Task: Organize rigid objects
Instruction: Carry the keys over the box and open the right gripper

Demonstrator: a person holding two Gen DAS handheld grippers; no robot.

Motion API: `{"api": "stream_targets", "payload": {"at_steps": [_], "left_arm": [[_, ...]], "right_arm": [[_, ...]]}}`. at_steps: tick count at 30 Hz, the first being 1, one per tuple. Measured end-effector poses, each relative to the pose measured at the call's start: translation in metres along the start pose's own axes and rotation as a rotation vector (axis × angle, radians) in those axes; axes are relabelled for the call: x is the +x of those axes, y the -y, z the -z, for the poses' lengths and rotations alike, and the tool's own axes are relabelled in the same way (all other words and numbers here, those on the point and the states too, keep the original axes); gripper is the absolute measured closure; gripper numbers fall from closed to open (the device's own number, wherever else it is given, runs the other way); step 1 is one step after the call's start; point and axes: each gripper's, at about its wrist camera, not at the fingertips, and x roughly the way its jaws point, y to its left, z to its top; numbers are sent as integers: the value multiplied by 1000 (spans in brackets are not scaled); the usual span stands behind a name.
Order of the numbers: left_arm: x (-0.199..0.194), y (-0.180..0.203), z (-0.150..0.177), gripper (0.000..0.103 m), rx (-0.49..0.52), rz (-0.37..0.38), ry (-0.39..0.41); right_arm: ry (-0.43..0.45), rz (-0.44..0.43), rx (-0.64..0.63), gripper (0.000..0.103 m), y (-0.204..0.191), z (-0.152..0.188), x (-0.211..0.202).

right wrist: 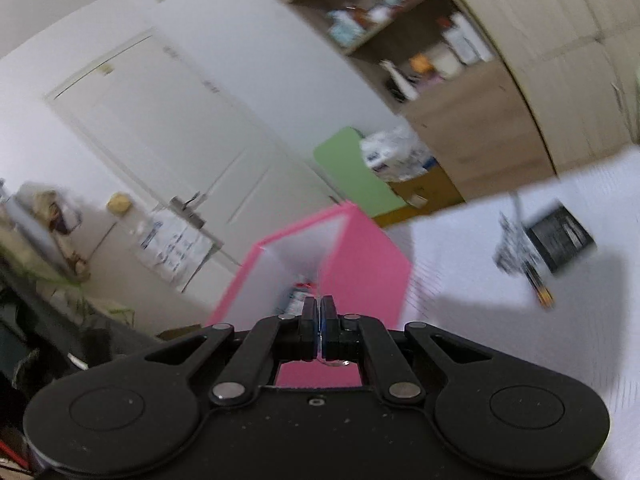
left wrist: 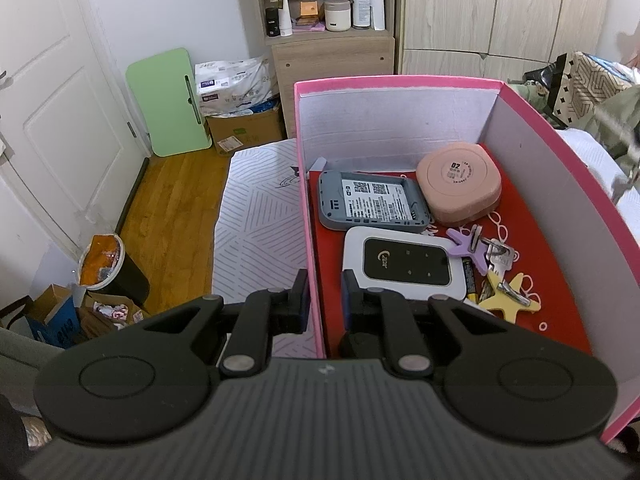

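My left gripper (left wrist: pixel 325 300) is shut on the left wall of the pink box (left wrist: pixel 396 81), one finger outside and one inside. On the box's red floor lie a grey device (left wrist: pixel 372 200) with its label up, a white pocket router (left wrist: pixel 404 264), a pink round case (left wrist: pixel 460 188), keys with a purple star tag (left wrist: pixel 480 248) and a yellow star tag (left wrist: pixel 508 298). My right gripper (right wrist: pixel 319 308) is shut, raised and tilted beside the box (right wrist: pixel 360 248). A thin clear sliver shows between its pads; what it is I cannot tell.
The box stands on a white patterned bed sheet (left wrist: pixel 260 220). In the blurred right wrist view a black flat item (right wrist: pixel 560 240) and a thin pen-like stick (right wrist: pixel 540 292) lie on the sheet. A bin (left wrist: pixel 108 268), cartons and a wooden floor are to the left.
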Motion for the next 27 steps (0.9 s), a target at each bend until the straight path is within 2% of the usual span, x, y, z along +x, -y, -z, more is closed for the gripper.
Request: {"api": "stream_targets", "payload": {"at_steps": [8,18,21,24,27], "left_arm": [[-1,-2,1,90,-1,1,1],[-1,-5,1,89,-19,15,7],[-2,-7,1,89,-34,24,10],[-2,-8,2,89,-44,31,14],[-2,-9,3,86,-46,40,21]], "right_arm": [[-21,-153,-113,99,-49,-27,11],[-220,-219,-175,99,-72,-24,88],[-292,-193,-186,99,-72,-16,120],[-331,-76,-253,99,-74,-10,151],[-382,-33,-300,99,-79,-8,183]]}}
